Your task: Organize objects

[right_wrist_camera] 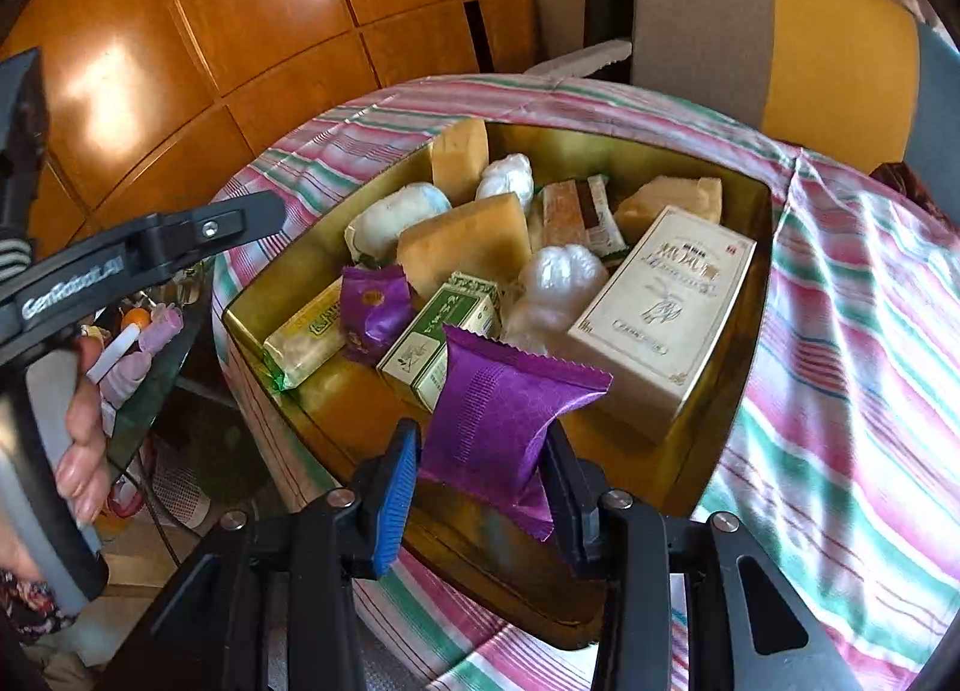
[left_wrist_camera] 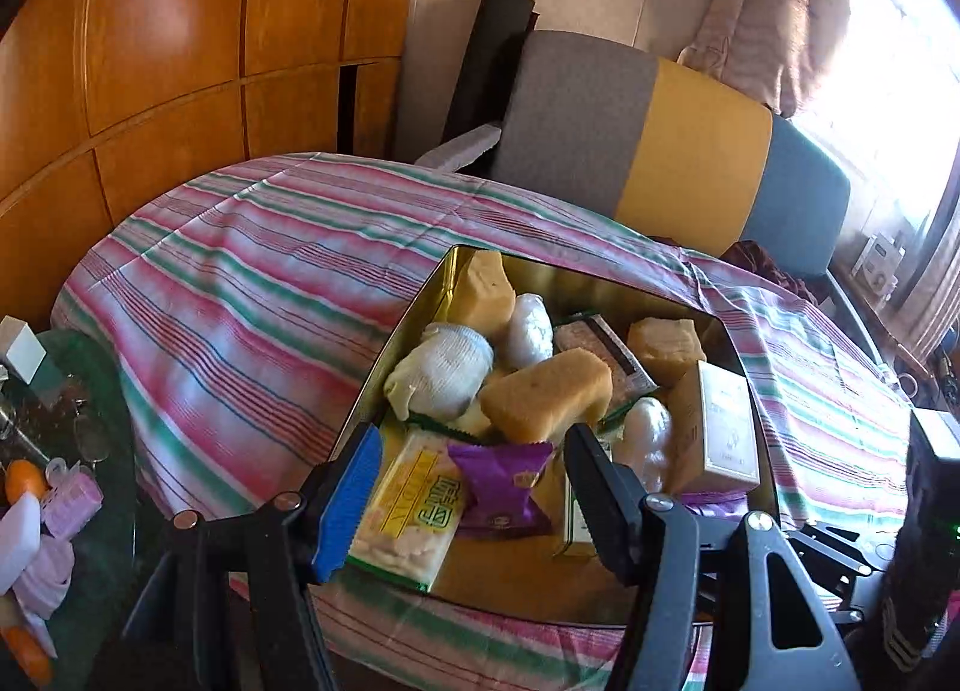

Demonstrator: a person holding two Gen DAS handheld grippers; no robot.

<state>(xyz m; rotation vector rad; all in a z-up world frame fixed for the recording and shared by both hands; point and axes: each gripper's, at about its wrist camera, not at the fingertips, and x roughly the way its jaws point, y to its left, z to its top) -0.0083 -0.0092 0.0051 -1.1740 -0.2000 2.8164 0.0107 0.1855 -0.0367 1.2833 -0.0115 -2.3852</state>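
Observation:
A gold tin box (right_wrist_camera: 744,331) sits on a striped cloth and holds several snacks. Among them are yellow sponge blocks (right_wrist_camera: 462,247), white wrapped lumps (right_wrist_camera: 558,277), a white carton (right_wrist_camera: 660,307), a green-and-white packet (right_wrist_camera: 438,331) and a small purple packet (right_wrist_camera: 375,313). My right gripper (right_wrist_camera: 480,487) is shut on a larger purple foil packet (right_wrist_camera: 504,427), held above the tin's near edge. My left gripper (left_wrist_camera: 468,487) stands open over the tin's (left_wrist_camera: 390,355) near left corner, above a yellow cracker packet (left_wrist_camera: 408,517) and a purple packet (left_wrist_camera: 504,481). Nothing is between its fingers. In the right wrist view the left gripper shows as a black arm at the left, in a person's hand (right_wrist_camera: 84,451).
The striped cloth (left_wrist_camera: 240,295) covers a rounded table. A grey, yellow and blue chair back (left_wrist_camera: 660,151) stands behind it, with wooden panels (left_wrist_camera: 150,61) to the left. A glass side table (left_wrist_camera: 54,481) at the left holds small pink and orange items.

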